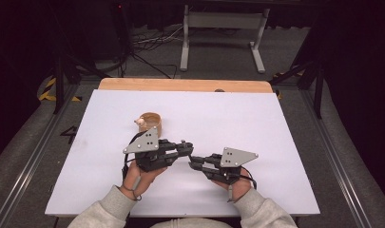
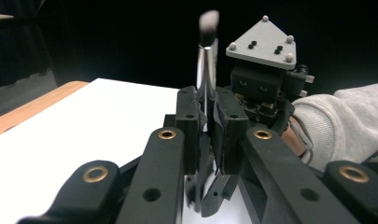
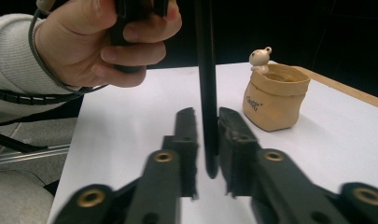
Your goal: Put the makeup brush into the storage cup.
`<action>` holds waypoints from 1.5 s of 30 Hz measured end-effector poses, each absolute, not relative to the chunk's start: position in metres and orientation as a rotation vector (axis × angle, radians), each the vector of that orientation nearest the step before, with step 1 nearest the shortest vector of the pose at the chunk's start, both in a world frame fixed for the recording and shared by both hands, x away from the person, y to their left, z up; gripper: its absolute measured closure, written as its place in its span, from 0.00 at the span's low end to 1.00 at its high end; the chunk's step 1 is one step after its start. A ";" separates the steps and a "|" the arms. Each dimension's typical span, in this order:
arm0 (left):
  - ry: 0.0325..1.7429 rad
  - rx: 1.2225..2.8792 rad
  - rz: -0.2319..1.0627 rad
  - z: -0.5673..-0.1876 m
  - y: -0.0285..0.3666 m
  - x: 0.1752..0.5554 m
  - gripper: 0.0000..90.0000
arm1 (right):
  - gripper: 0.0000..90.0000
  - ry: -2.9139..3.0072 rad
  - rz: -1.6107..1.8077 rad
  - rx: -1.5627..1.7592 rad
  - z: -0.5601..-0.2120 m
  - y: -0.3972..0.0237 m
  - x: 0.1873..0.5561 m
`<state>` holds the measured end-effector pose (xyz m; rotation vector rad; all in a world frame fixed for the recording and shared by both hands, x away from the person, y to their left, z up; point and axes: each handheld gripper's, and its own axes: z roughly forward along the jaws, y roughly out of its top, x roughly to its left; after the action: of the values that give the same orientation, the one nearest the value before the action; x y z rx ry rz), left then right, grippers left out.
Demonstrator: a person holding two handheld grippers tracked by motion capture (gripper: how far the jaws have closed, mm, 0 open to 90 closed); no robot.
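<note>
1. The left claw is clamped on a makeup brush. In the left gripper view its pads press the shiny metal collar from both sides, and the bristle tip stands up above them, blurred.
2. That grip holds the brush upright, well above the white surface, probably so its dark handle hangs free for the other hand to take.
3. The right claw is parted. In the right gripper view the handle hangs between its 2 pads, with a gap on each side and nothing pinched.
4. The placing looks like a handover about to be made: the left keeps the head end, the right lines up on the handle's lower end.
5. In the high view the 2 claws meet tip to tip near the middle front of the surface, and the brush itself is too thin to make out there.
6. A small tan pouch-shaped holder with a little bear figure on its rim sits behind the left hand, open at the top; it may be where the brush belongs.
7. Nothing lies between the claws and the holder. The left hand and its grey plate stand closest to it, so a reach there has to clear them.
</note>
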<state>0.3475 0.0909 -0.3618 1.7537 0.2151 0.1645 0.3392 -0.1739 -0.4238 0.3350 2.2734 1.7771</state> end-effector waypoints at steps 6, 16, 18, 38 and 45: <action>0.220 1.758 0.184 -0.359 0.094 0.347 0.92 | 0.51 2.250 1.831 0.391 -0.420 -0.182 0.342; 0.251 1.736 0.244 -0.348 0.109 0.350 0.92 | 0.12 2.209 1.808 0.482 -0.405 -0.199 0.343; 0.273 1.728 0.246 -0.345 0.113 0.351 0.92 | 0.09 2.196 1.802 0.512 -0.404 -0.203 0.343; 0.435 1.673 0.388 -0.329 0.145 0.369 0.92 | 0.00 2.146 1.743 0.647 -0.402 -0.234 0.338; 0.495 1.656 0.410 -0.329 0.151 0.376 0.92 | 0.00 2.136 1.738 0.674 -0.404 -0.240 0.337</action>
<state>0.3764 0.1507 -0.3287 1.6557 0.4945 0.4101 0.3368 -0.2401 -0.4037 0.6743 2.1357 1.7380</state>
